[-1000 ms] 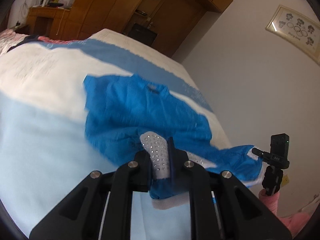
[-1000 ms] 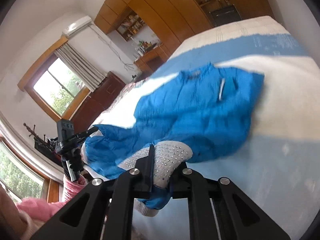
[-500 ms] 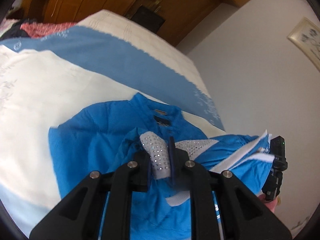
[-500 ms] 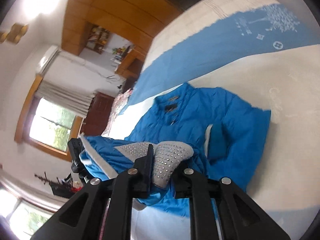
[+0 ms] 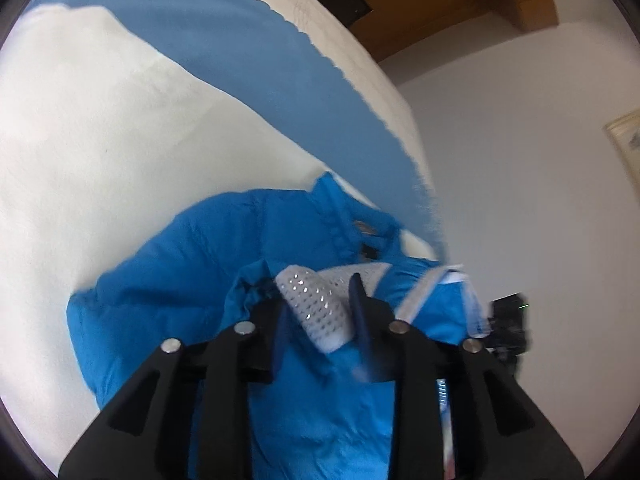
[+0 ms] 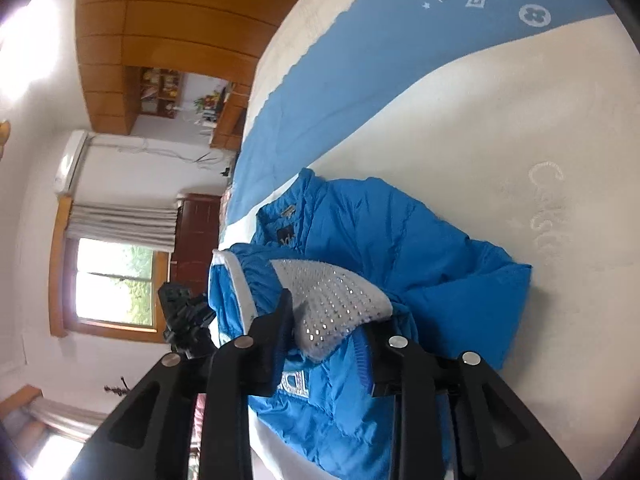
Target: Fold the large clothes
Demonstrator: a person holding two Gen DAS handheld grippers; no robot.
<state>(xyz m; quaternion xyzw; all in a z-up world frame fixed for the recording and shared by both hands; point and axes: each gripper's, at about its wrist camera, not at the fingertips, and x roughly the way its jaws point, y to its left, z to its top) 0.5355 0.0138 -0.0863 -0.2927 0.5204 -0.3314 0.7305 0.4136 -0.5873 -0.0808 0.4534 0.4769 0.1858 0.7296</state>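
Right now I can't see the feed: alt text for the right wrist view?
The right gripper, jaws opening, has a grey studded cuff between them, over a blue jacket folded on a cream-and-blue bed.

Soft daylight is admitted by the window (image 6: 114,282), glare is seen top left, and edges are fisheye-bent.

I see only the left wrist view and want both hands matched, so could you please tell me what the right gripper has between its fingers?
Observer: The right gripper's jaws are opening, with a grey studded cuff between them, over the blue jacket.
Operator: Thank you. Where does the jacket's side beyond that gripper lie?
Observer: It lies bunched on the cream part of the bed, with bare cover showing beyond it.
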